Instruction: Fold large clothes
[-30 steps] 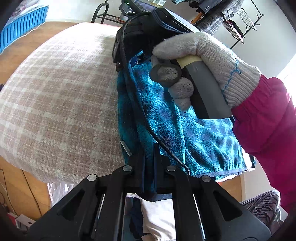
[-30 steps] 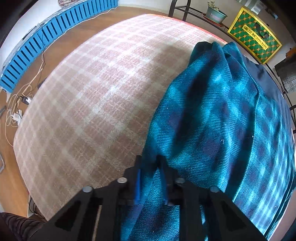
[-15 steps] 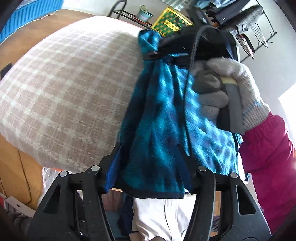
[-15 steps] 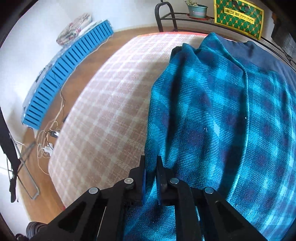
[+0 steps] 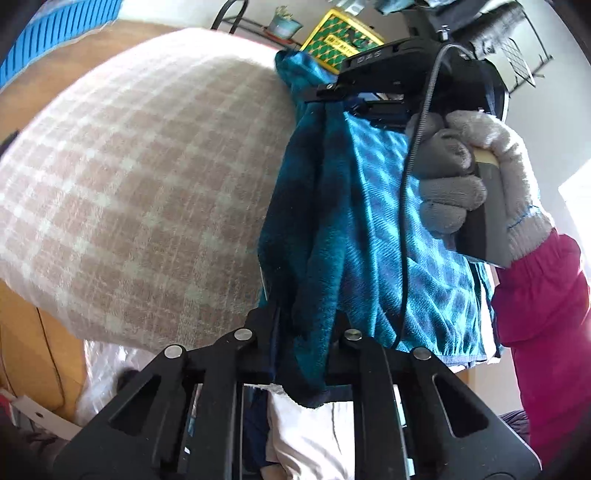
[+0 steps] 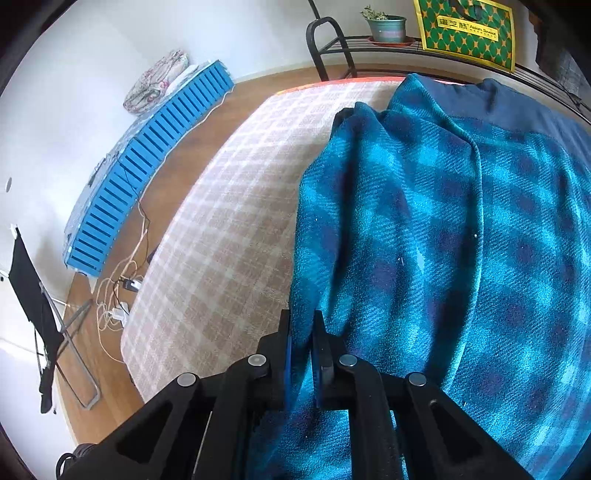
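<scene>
A teal plaid garment (image 5: 369, 221) with a dark blue lining lies along the right side of a surface covered in beige checked cloth (image 5: 147, 184). My left gripper (image 5: 304, 317) has a bunched fold of the garment's near edge between its jaws, which are closing onto it. Farther off, my right gripper (image 5: 325, 98) is held by a gloved hand (image 5: 480, 177) with a magenta sleeve. It is shut on the garment's left edge and holds it raised. In the right wrist view that gripper (image 6: 303, 332) pinches the edge of the garment (image 6: 443, 240) beside the checked cover (image 6: 229, 221).
A blue slatted panel (image 6: 147, 166) leans on the wall at the left, with cables (image 6: 118, 295) on the wooden floor below it. A black rack at the back holds a plant pot (image 6: 388, 26) and a yellow-green bag (image 6: 465, 29). White fabric (image 5: 306, 435) hangs under my left gripper.
My left gripper opened wide around the garment's edge, then closed on a bunched fold of it. My right gripper lifted its edge and swung away from the left one.
</scene>
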